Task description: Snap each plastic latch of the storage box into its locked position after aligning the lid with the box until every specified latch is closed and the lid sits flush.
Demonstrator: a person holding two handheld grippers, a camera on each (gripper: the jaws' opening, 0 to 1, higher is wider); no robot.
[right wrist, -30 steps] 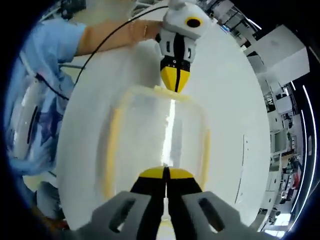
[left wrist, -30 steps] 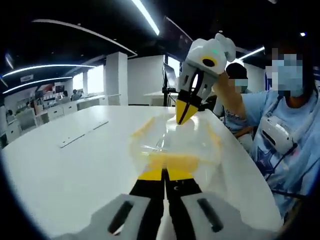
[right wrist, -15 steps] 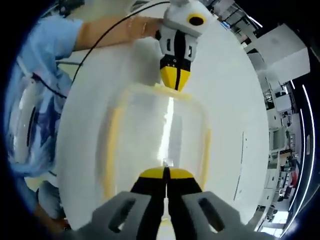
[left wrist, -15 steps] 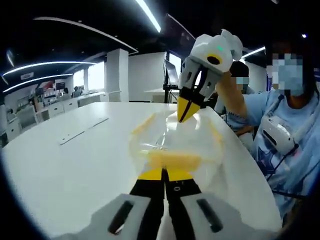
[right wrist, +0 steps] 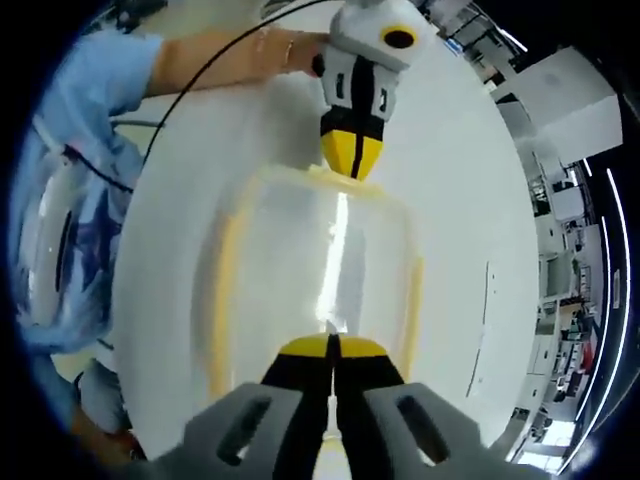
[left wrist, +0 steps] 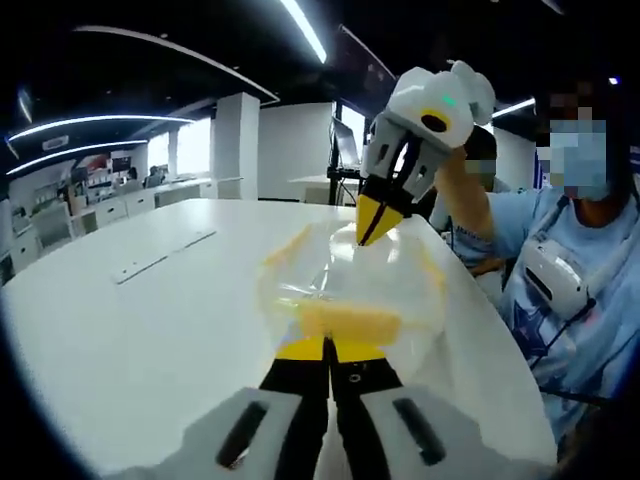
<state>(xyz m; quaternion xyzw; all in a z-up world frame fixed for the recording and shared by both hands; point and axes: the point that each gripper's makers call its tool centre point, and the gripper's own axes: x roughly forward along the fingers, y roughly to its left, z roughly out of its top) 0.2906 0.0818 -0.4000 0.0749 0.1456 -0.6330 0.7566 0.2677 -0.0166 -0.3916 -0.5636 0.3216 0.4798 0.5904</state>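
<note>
A clear storage box (left wrist: 345,285) with yellow latches rests on the white table (left wrist: 130,340), lid on. In the left gripper view, my left gripper (left wrist: 328,347) is shut, its yellow tips against the near end latch (left wrist: 350,322). My right gripper (left wrist: 372,232) comes down from above, shut, tips on the box's far end. Seen from above in the right gripper view, the box (right wrist: 300,270) shows a yellow latch along each long side (right wrist: 222,290). There my right gripper (right wrist: 330,345) is shut at the near end, and the left gripper (right wrist: 352,170) is shut at the opposite end.
A person in a light blue shirt (left wrist: 560,260) sits at the table's edge beside the box, sleeve and arm (right wrist: 200,65) reaching to the left gripper. A flat metal strip (left wrist: 160,258) lies on the table away from the box. Desks stand in the background.
Both grippers stay shut at the box's two ends. The views have shifted only slightly, and the box has not moved.
</note>
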